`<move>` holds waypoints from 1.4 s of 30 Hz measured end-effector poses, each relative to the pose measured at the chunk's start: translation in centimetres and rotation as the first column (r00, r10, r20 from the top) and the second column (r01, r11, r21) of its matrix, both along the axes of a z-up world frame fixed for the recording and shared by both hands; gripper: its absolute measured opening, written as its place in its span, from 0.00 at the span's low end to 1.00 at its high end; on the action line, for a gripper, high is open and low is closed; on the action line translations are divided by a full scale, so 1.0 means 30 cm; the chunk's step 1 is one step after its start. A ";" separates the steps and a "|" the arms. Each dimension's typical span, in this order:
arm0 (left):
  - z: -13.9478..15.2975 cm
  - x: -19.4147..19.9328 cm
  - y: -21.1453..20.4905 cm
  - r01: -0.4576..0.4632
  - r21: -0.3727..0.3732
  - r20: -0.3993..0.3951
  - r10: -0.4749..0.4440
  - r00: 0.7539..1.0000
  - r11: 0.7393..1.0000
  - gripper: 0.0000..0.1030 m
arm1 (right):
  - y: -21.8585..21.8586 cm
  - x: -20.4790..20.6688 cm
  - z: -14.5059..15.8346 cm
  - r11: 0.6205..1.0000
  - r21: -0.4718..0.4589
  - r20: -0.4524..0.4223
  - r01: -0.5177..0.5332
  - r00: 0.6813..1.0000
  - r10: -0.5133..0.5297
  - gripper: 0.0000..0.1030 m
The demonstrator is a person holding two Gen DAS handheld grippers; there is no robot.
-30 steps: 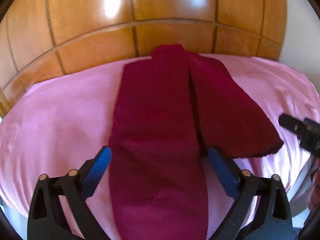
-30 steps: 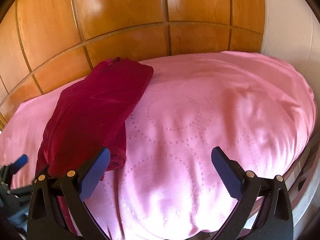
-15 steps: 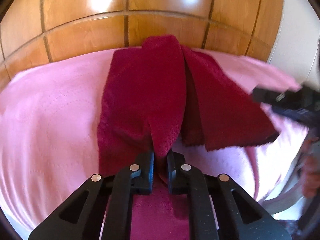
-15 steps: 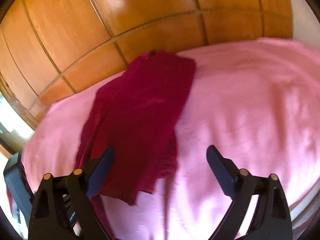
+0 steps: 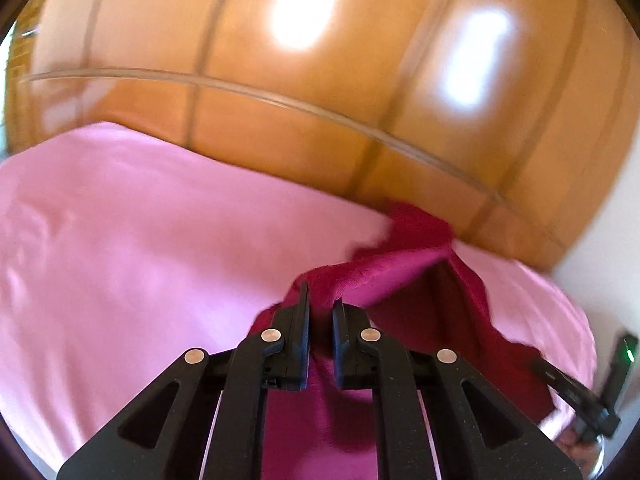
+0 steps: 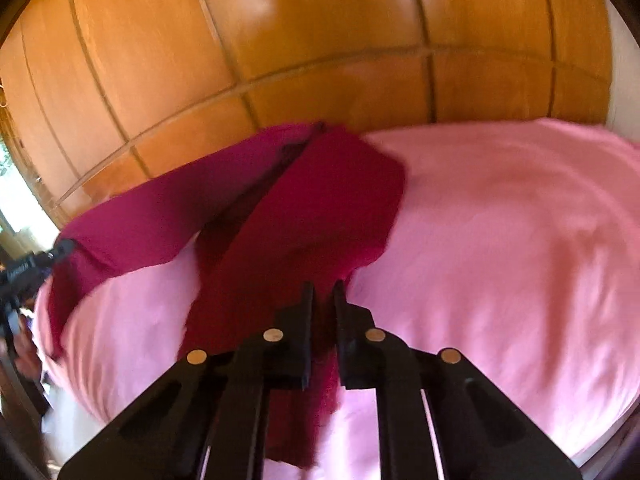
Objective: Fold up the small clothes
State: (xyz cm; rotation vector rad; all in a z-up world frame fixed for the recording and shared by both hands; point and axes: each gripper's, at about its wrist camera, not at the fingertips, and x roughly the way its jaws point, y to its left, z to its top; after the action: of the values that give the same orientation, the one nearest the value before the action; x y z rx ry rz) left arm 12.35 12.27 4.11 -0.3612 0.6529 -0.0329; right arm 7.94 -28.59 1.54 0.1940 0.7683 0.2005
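Fingers clamped on both ends of the garment

Garment (image 5: 436,304) was caught at two spots, dark red knit stretched across the pink bedspread (image 5: 140,260) in front of the wooden panelled headboard (image 5: 280,128). My left gripper (image 5: 321,312) had its fingers (image 5: 302,320) pressed together on a raised fold of the red cloth, which stood up between the pads and ran off to the right toward the headboard. My right gripper (image 6: 322,304) had just been closing, and its fingers (image 6: 306,320) were nipped on the near edge of the other flap, the cloth hanging down between them and trailing below.

From the right wrist camera the garment (image 6: 312,216) showed as two long strips meeting near the headboard (image 6: 280,60), one strip leading to my right fingers, the other sweeping left to where the left gripper (image 6: 40,264) held it lifted off the bedspread (image 6: 500,240). From the left wrist camera, my right gripper (image 5: 576,396) sat at the lower right edge, on the far corner of the cloth. Both views were blurred.
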 end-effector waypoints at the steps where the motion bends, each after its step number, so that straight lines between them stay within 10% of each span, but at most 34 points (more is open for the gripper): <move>1: 0.006 0.030 0.039 -0.029 0.000 -0.006 0.029 1.000 1.000 0.07 | -0.031 0.016 0.017 0.999 -0.027 0.020 0.027 0.999 -0.027 0.08; 14: -0.095 0.418 0.379 -0.301 0.078 -0.197 0.311 0.930 0.950 0.08 | -0.421 0.435 -0.083 0.832 -0.437 0.035 0.342 0.930 -0.365 0.07; 19: -0.103 0.416 0.426 -0.367 0.149 -0.180 0.390 0.903 0.918 0.55 | -0.553 0.566 -0.161 0.747 -0.527 -0.007 0.405 0.877 -0.481 0.17; 22: -0.090 0.351 0.425 -0.364 0.134 -0.137 0.381 0.914 0.922 0.55 | -0.591 0.551 -0.143 0.754 -0.490 0.007 0.437 0.867 -0.498 0.51; 26: -0.095 0.259 0.370 -0.320 0.075 -0.114 0.327 0.938 0.944 0.55 | -0.542 0.445 -0.079 0.838 -0.363 0.021 0.407 0.903 -0.430 0.54; 30: -0.150 0.197 0.279 -0.213 -0.044 -0.136 0.206 0.969 0.976 0.55 | -0.426 0.304 -0.085 0.984 -0.015 -0.130 0.178 0.975 -0.178 0.56; 35: -0.228 0.137 0.074 -0.031 -0.127 -0.175 0.008 0.985 0.991 0.55 | -0.206 0.193 -0.212 0.936 0.345 -0.283 -0.068 0.944 0.173 0.49; 42: -0.319 0.095 -0.164 0.144 -0.197 -0.228 -0.188 0.955 0.970 0.55 | -0.180 0.193 -0.185 0.959 0.269 -0.196 -0.086 0.970 0.142 0.08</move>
State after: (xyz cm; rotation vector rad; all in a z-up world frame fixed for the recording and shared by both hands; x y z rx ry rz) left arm 15.18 7.34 -5.45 -0.4868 0.9285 -0.2118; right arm 13.73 -33.99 -4.00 0.4244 0.9681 0.3961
